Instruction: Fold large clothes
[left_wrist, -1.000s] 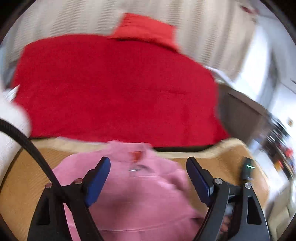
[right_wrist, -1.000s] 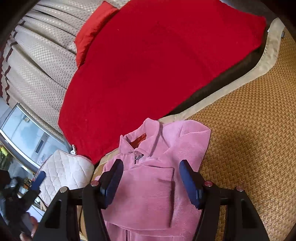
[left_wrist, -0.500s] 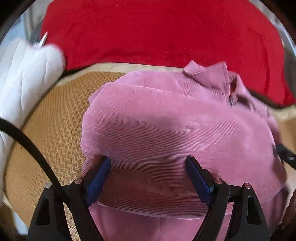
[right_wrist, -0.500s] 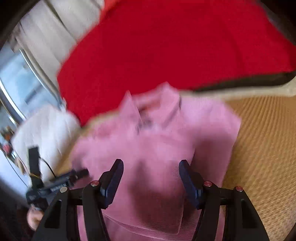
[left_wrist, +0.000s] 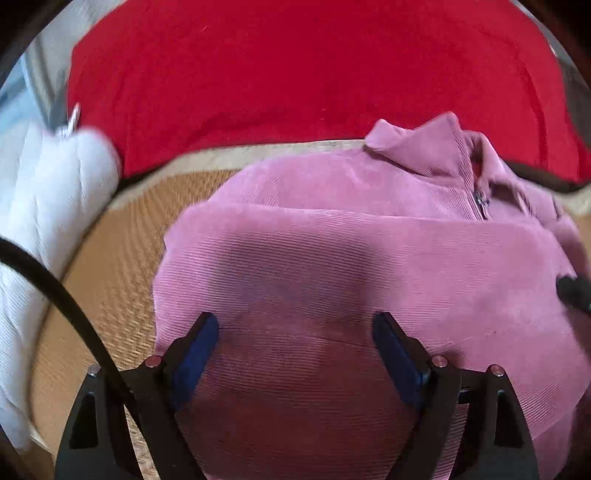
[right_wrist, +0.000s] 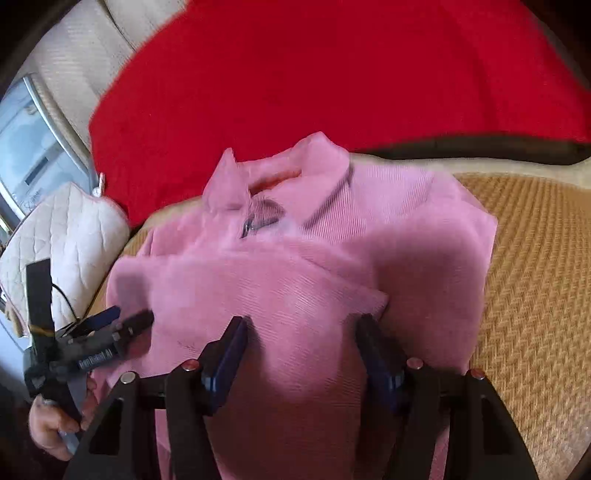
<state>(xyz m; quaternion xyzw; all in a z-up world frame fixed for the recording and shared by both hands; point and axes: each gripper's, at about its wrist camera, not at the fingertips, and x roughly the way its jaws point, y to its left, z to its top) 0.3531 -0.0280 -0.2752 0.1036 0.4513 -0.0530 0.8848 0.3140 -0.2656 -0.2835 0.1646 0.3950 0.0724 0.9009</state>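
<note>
Pink corduroy jacket (left_wrist: 369, 266) lies on a woven straw mat (right_wrist: 532, 266), collar end toward the red blanket (left_wrist: 295, 74) that spreads behind it. A white quilted cushion (right_wrist: 70, 236) sits off the jacket's left side, at the mat's edge.

Judging by the layers, folding is under way: a broad panel of cloth already lies doubled across the body, its edge running just below the collar (left_wrist: 417, 144) and the zip pull (left_wrist: 480, 201). The bundle looks loose and uneven, so at least one more fold and some smoothing probably remain.

Both tongs hover low over the jacket's near half. The left tongs (left_wrist: 295, 343) stand wide apart with cloth beneath them, nothing pinched. The right tongs (right_wrist: 303, 343) stand at a middling gap, also gripping nothing that I can see; a corner of the folded panel lies just beside the right-hand pad. A hand (right_wrist: 55, 424) carries the left tool at the jacket's left edge.

The jacket's near hem is cut off by the frame, the sleeves cannot be made out, and the right view is blurred around the collar.
</note>
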